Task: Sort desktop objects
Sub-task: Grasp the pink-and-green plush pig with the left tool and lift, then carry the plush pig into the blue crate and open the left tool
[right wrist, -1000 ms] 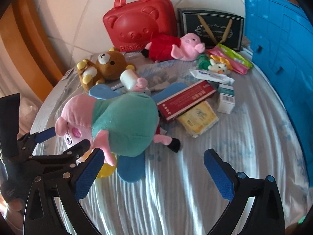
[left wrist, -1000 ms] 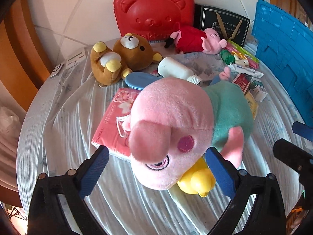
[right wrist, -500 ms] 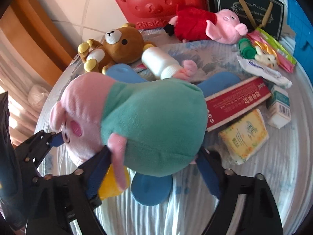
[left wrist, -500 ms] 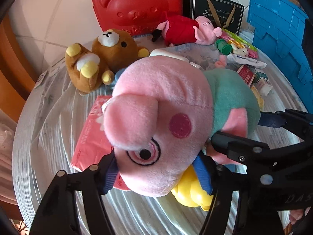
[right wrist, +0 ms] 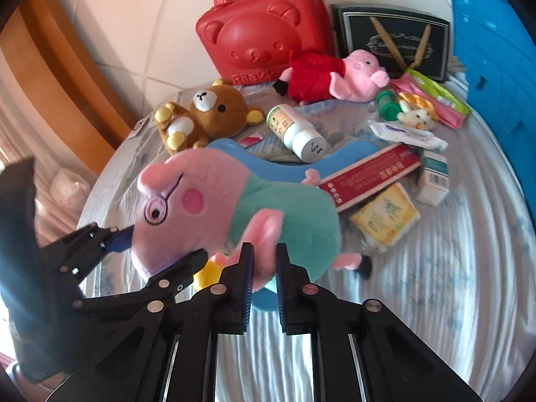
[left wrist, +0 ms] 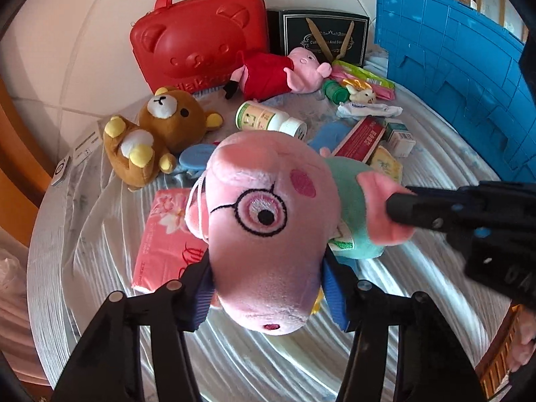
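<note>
Wall (left wrist: 83, 33): white tiles with grey joints, set on the diagonal, behind the far side of the bench.
Wooden trim (right wrist: 67, 67): orange-brown, running along the wall on the left.
Bench (left wrist: 43, 268): round edge.
Cloth (right wrist: 452, 284): pale, ribbed, faint blue print, wrinkled, covering the bench.
White bag (right wrist: 68, 184): crumpled, beyond the left rim, lower down.

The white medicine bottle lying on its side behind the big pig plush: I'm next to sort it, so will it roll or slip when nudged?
The white medicine bottle looks round and lies on its side, so a push across it would probably roll it. Its label and cap look smooth, so it may be slippery. The wrinkled tablecloth may slow it.
</note>
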Motion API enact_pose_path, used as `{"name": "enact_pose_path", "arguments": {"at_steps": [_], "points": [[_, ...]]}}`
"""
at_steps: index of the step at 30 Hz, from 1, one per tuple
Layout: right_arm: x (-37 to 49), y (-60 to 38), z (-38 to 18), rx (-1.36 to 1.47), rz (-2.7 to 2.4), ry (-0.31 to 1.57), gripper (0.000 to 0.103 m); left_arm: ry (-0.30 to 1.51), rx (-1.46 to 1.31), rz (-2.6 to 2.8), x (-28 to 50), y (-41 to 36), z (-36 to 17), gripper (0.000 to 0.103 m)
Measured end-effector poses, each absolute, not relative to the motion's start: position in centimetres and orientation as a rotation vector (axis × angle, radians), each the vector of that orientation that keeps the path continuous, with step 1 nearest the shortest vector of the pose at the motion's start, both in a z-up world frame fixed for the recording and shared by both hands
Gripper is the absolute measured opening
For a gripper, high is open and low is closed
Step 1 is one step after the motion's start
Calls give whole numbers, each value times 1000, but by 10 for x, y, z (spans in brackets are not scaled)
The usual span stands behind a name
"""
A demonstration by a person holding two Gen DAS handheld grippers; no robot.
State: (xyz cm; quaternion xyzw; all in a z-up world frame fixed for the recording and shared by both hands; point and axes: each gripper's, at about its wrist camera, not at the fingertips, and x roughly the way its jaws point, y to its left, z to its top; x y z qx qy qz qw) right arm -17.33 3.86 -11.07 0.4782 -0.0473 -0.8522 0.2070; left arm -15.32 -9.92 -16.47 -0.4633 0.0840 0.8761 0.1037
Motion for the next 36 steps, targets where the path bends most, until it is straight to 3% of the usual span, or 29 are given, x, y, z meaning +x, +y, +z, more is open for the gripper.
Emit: {"name": "enact_pose_path", "arguments": {"at_steps": [2, 4, 5, 6, 11, 20, 21, 22, 24, 26, 36], "points": [[-167, 46, -108, 1346, -2395, -111, 15, 205, -1408, 2565, -149, -110, -174, 55], [-164, 53, -112, 1380, -2403, -100, 41, 160, -1431, 2555, -145, -119, -179, 55], [-163, 57, -117, 1407, -2400, -104, 79, 145, -1438, 2552, -143, -122, -180, 55], [-163, 59, -122, 1423, -2393, -110, 103, 136, -1438, 2551, -141, -123, -180, 55], [-175, 56, -136, 1389, -2297, -111, 103, 102, -1418, 2601, -134, -121, -184, 61], [-231, 27, -165, 1383, -1968, 63, 103, 105, -1493, 2753, -148, -101, -186, 75], [-233, 25, -167, 1370, -1958, 60, 103, 121, -1484, 2766, -150, -100, -187, 75], [-234, 23, -168, 1357, -1957, 71, 102, 135, -1480, 2779, -153, -100, -188, 68], [-230, 17, -165, 1350, -1968, 127, 85, 118, -1520, 2777, -159, -102, -190, 59], [-226, 17, -157, 1331, -1991, 136, 77, 88, -1515, 2772, -160, -105, -185, 55], [-199, 65, -49, 1177, -2260, 59, 76, 175, -1171, 2751, -157, -74, -82, 55]]}}
